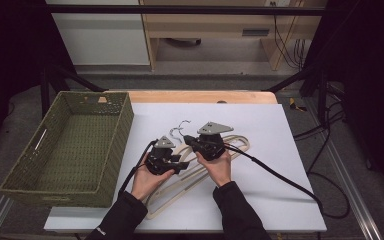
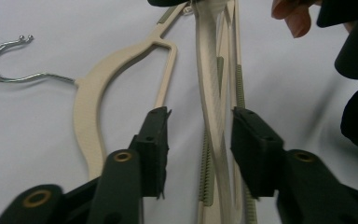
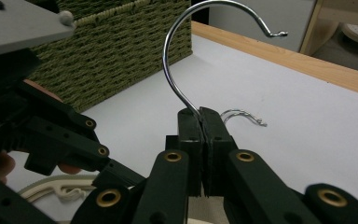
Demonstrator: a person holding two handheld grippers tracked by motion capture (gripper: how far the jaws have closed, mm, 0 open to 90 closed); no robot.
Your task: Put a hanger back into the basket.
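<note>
Several beige hangers [image 1: 190, 172] with metal hooks lie stacked on the white board [image 1: 275, 150]. My right gripper [image 3: 200, 119] is shut on one hanger's metal hook [image 3: 177, 51], which curves up above its jaws; in the high view this gripper [image 1: 190, 140] is at the pile's top end. My left gripper [image 2: 200, 130] is open, its jaws straddling a raised hanger's beige arm [image 2: 213, 102] without pressing on it. It sits just left of the right gripper in the high view [image 1: 180, 162]. Another hanger [image 2: 93, 93] lies flat, with its hooks [image 2: 2, 60] to the left.
A green woven basket [image 1: 125, 120] stands empty at the left edge of the board, close to both grippers. More hooks [image 3: 242, 115] rest on the board beyond the right jaws. The wooden table edge [image 1: 200, 96] runs along the back. Cables trail off to the right.
</note>
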